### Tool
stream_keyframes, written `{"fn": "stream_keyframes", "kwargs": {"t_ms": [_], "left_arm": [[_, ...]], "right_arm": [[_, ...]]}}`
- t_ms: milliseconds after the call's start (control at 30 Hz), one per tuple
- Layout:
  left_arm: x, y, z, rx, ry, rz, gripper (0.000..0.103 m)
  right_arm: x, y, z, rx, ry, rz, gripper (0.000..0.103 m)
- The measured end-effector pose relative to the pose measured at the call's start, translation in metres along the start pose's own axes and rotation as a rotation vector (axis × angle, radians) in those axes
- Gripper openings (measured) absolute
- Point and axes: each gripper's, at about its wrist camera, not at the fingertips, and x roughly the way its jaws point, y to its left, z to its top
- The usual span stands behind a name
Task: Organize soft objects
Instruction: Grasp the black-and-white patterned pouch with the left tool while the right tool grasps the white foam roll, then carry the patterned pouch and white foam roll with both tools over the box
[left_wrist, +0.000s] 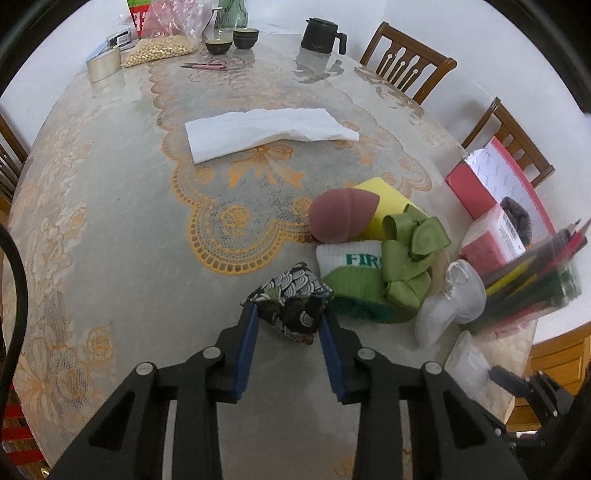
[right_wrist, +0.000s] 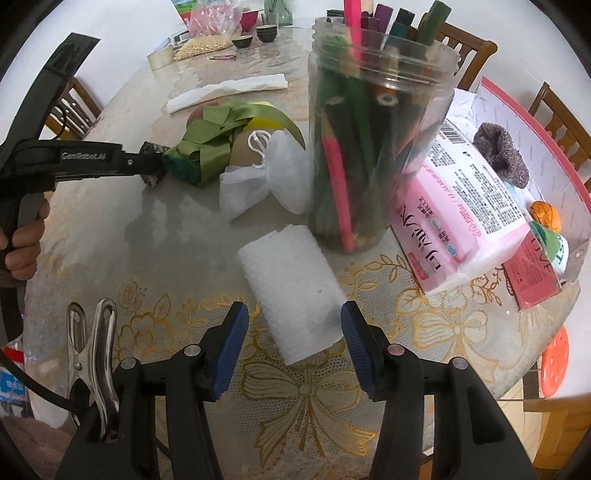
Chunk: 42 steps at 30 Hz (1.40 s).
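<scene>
Lace-patterned cloth covers the round tabletop (left_wrist: 110, 221), ringed by wooden chairs. Toward its right edge lies a heap of soft things: a patterned fabric pouch (left_wrist: 291, 304), a white and green sock (left_wrist: 351, 266), a green ribbon bow (left_wrist: 410, 258), a pink sponge egg (left_wrist: 340, 218) and a yellow sponge (left_wrist: 388, 201). The left gripper (left_wrist: 288, 314) has its blue pads set against either side of the pouch, part closed around it. Near the tabletop's front edge, the right gripper (right_wrist: 291, 325) stands wide apart, flanking a white foam roll (right_wrist: 295, 291) without touching it. Just beyond the roll stands a clear jar of pencils (right_wrist: 373, 147), with a pink tissue pack (right_wrist: 458, 221) leaning from a red box (right_wrist: 546, 147).
</scene>
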Motion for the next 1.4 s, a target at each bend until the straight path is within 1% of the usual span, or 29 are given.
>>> {"fn": "stream_keyframes", "kwargs": {"t_ms": [67,133,300,400,467,500,533,600,633,733,1133,1400], "left_arm": [[-0.004,0.0,-0.003,0.004,-0.004,0.003,0.035],[-0.008,0.002,-0.005,-0.002,-0.003,-0.001,0.035],[-0.016,0.006,-0.012,-0.038,0.005,-0.033,0.035],[-0.019,0.002,-0.015,-0.025,-0.001,-0.031,0.035],[-0.021,0.001,-0.017,-0.022,-0.004,-0.033,0.035],[-0.022,0.0,-0.018,-0.022,-0.004,-0.035,0.035],[-0.023,0.0,-0.019,-0.022,-0.005,-0.035,0.035],[-0.025,-0.001,-0.02,-0.022,-0.008,-0.034,0.035],[-0.026,-0.001,-0.02,-0.021,-0.01,-0.033,0.035],[-0.03,-0.003,-0.021,-0.016,-0.018,-0.035,0.035],[-0.051,-0.022,-0.03,0.025,-0.049,-0.045,0.035],[-0.065,-0.038,-0.041,0.058,-0.058,-0.055,0.035]], "right_arm": [[0.002,-0.001,0.0,0.004,0.002,0.005,0.054],[0.006,-0.004,0.0,0.014,0.012,0.004,0.057],[0.009,-0.004,-0.001,0.031,0.023,0.013,0.057],[0.011,-0.004,0.0,0.044,0.03,0.011,0.056],[0.011,-0.005,-0.001,0.054,0.03,0.008,0.053],[0.011,-0.006,-0.001,0.06,0.029,0.01,0.047],[0.01,-0.008,-0.001,0.073,0.026,0.016,0.039],[0.008,-0.014,-0.002,0.097,0.025,0.036,0.032],[0.007,-0.016,-0.003,0.109,0.023,0.046,0.025],[0.001,-0.017,-0.005,0.118,0.012,0.057,0.02],[-0.036,-0.003,-0.016,0.065,-0.043,0.123,0.019],[-0.056,0.001,-0.028,0.04,-0.063,0.142,0.019]]}}
